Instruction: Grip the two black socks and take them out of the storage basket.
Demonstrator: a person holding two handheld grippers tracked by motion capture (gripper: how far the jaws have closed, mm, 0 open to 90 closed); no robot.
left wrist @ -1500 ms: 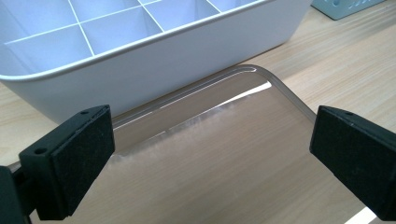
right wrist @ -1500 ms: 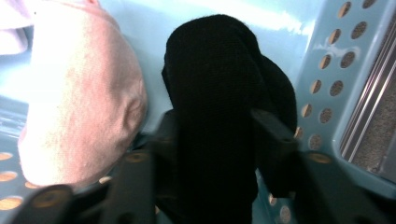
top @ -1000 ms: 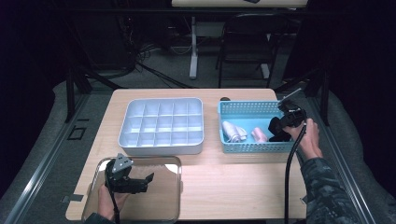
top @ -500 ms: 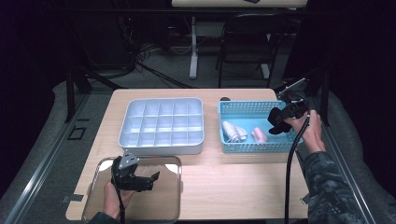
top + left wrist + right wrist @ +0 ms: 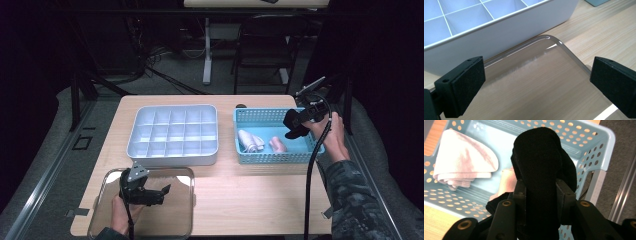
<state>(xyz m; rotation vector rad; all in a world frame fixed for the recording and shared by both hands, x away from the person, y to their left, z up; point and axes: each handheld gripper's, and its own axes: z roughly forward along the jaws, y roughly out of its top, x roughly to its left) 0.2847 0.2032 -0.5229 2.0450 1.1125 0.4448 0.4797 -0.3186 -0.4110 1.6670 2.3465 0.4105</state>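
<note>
My right gripper (image 5: 296,125) hangs over the right end of the blue perforated basket (image 5: 272,159), shut on a black rolled cloth (image 5: 293,123). In the right gripper view the black cloth (image 5: 539,157) bulges up between the jaws of that gripper (image 5: 540,192). Below it in the basket (image 5: 596,142) lie a folded white cloth (image 5: 464,162) and a pink cloth (image 5: 507,180). My left gripper (image 5: 162,192) rests open over a clear tray (image 5: 185,172) at the front left. Nothing sits between its pads (image 5: 464,85).
A white compartment tray (image 5: 172,131) stands at the middle of the table, just behind the clear tray (image 5: 544,75). Its wall (image 5: 499,32) is close ahead of my left gripper (image 5: 536,85). Bare wood lies between the clear tray and the basket.
My right gripper has risen out of the basket with the black cloth in it. The left gripper has stayed over the clear tray.
</note>
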